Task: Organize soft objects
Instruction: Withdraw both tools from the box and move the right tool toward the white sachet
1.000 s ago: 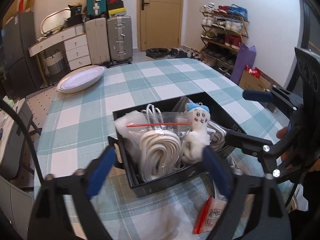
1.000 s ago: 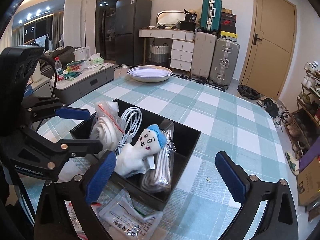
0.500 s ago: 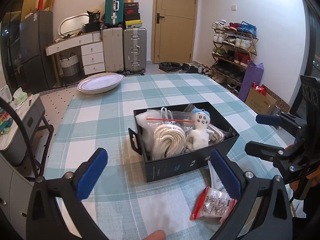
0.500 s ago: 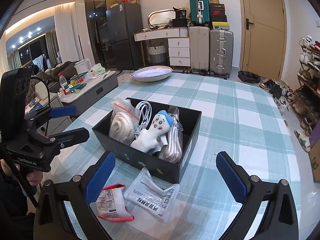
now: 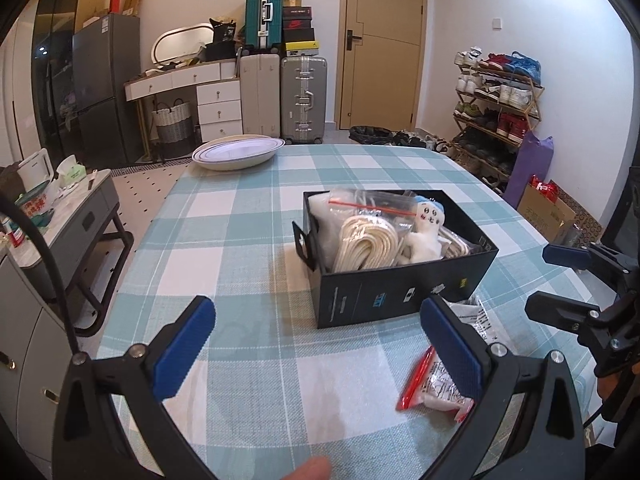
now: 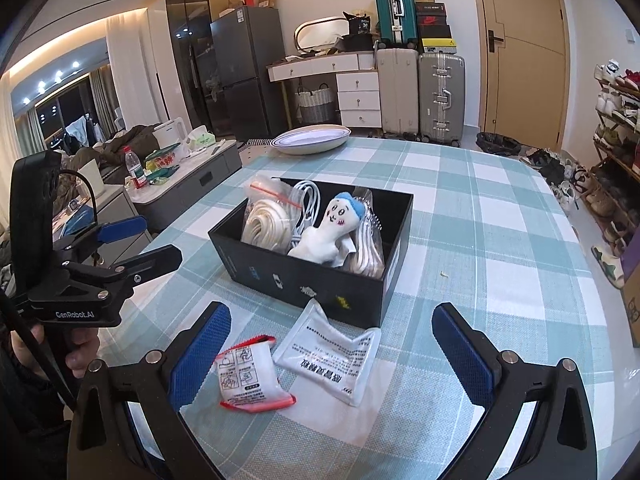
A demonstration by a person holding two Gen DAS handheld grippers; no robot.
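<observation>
Two tools hover over the checked worktop (image 6: 500, 216), the left tool (image 5: 316, 344) and the right tool (image 6: 332, 344), each with its jaws spread wide and nothing between them; the left one's jaws have just been opening; a black box (image 6: 320, 280) holds a blue-haired plush doll (image 6: 332, 224) among bagged white cables (image 6: 266, 224); just before the box lie a red-edged packet (image 6: 250, 378) and a white sachet (image 6: 332, 356), touching each other.
</observation>
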